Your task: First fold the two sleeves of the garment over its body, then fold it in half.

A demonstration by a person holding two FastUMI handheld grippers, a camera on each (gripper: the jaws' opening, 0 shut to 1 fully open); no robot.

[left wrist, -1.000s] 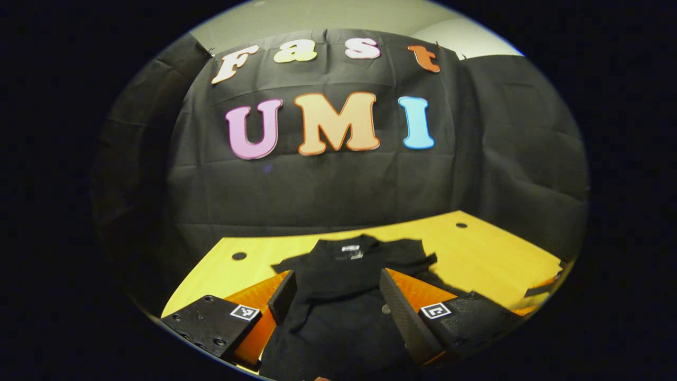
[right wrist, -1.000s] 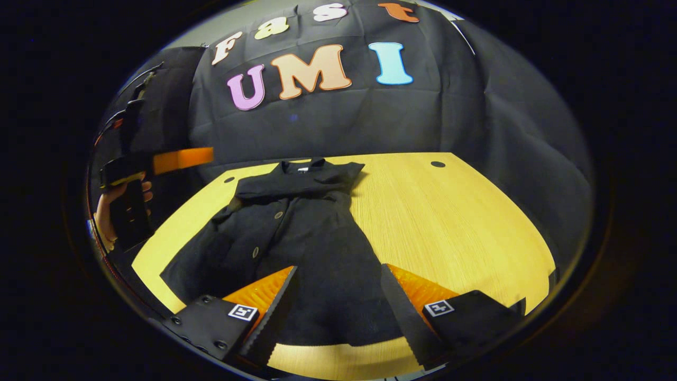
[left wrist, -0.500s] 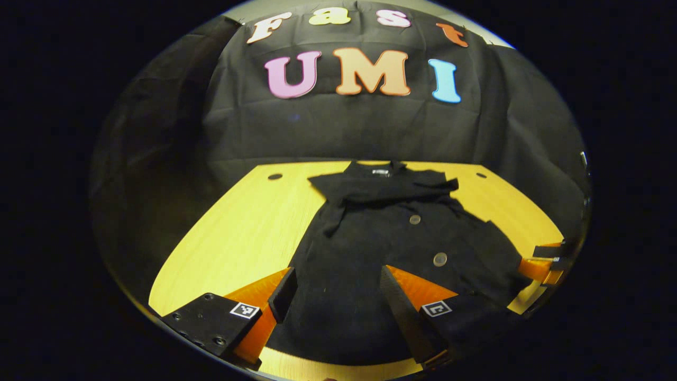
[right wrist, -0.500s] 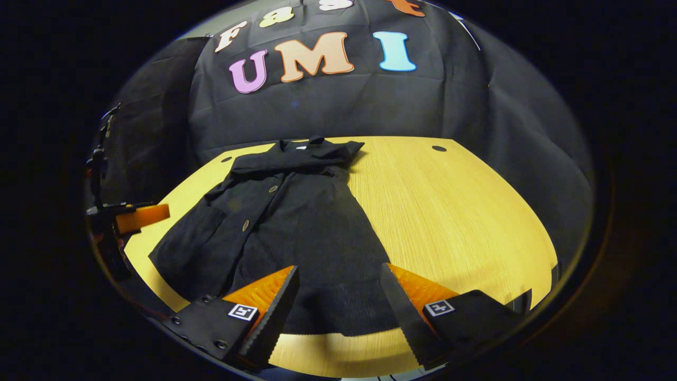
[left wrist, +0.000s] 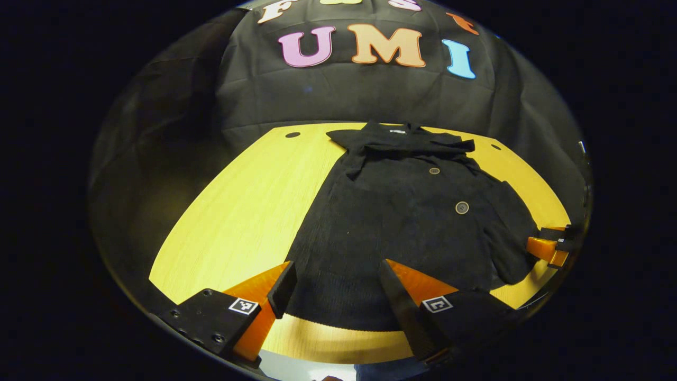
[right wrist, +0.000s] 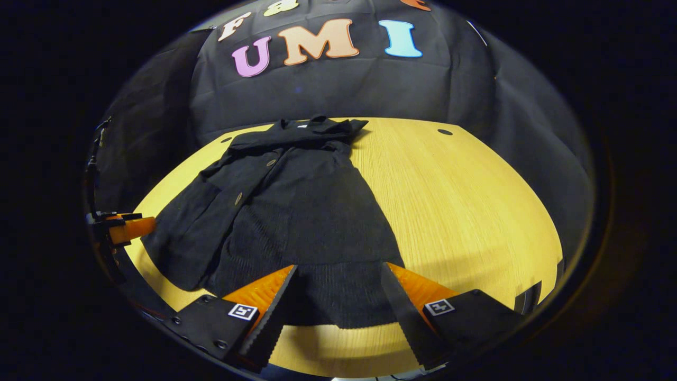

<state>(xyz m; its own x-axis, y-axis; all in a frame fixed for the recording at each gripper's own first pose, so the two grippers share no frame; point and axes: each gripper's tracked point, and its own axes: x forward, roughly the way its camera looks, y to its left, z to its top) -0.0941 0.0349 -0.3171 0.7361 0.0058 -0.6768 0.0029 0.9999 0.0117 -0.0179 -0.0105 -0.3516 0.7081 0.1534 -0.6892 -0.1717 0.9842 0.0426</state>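
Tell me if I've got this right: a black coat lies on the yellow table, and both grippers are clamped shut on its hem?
Not quite. The black coat does lie on the yellow table, but neither gripper is shut on it. In the left gripper view the left gripper is open above the hem, and in the right gripper view the right gripper is open too.

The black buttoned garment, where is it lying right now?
The black buttoned garment lies flat on the yellow wooden table, collar toward the black cloth wall; in the right gripper view it covers the table's left half, its hem between the open right claw.
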